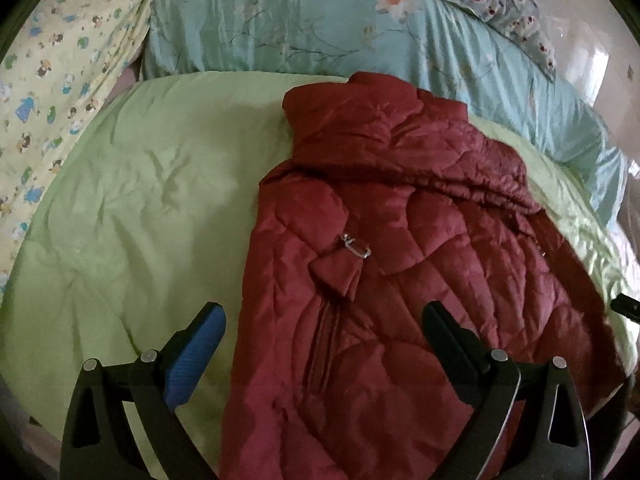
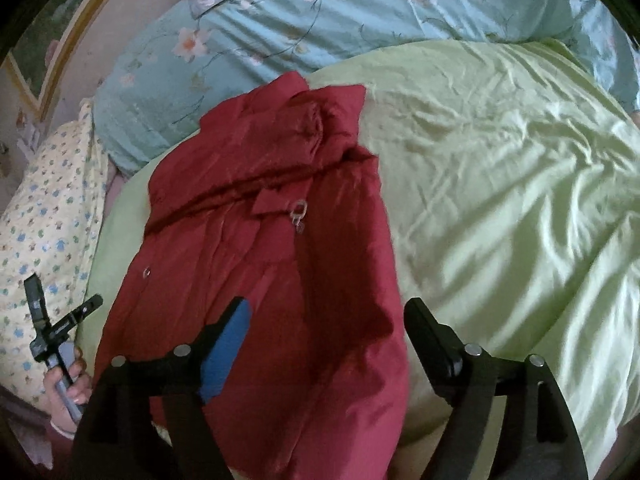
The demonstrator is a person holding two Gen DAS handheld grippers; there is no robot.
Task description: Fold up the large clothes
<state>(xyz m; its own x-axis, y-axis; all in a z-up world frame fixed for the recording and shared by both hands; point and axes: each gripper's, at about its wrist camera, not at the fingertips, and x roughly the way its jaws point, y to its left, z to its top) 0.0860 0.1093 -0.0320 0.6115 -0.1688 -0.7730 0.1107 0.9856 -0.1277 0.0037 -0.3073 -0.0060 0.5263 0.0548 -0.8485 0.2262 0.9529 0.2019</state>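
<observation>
Bedroom, bed covered by a wrinkled pale green satin quilt (image 1: 132, 208), with a folded light blue floral quilt (image 1: 280, 20) across the top of both frames and a cream cartoon-print pillow (image 1: 60, 60) at upper left of the left wrist view. The dark red quilted padded coat (image 1: 380, 260) lies on the green quilt, centre to lower right in the left wrist view and centre-left in the right wrist view, already folded narrow lengthwise, collar toward the top of the frame, a small clear plastic ring tag (image 2: 298, 212) on its front. Left gripper (image 1: 324, 320) is spread wide, nothing between the fingers, hanging above the coat's lower part. Right gripper (image 2: 326, 320) is also spread wide and empty, over the coat's right edge; no cloth is pinched. A hand (image 2: 68, 392) holding the left gripper's handle shows at lower left of the right wrist view. The step in hand looks like a regrasp for the crosswise fold. To do it well: pinch both bottom corners through all layers, lift evenly, carry the hem toward the collar and align the edges. The satin is slippery and the padding bulky, so grip deep and press the fold flat.
</observation>
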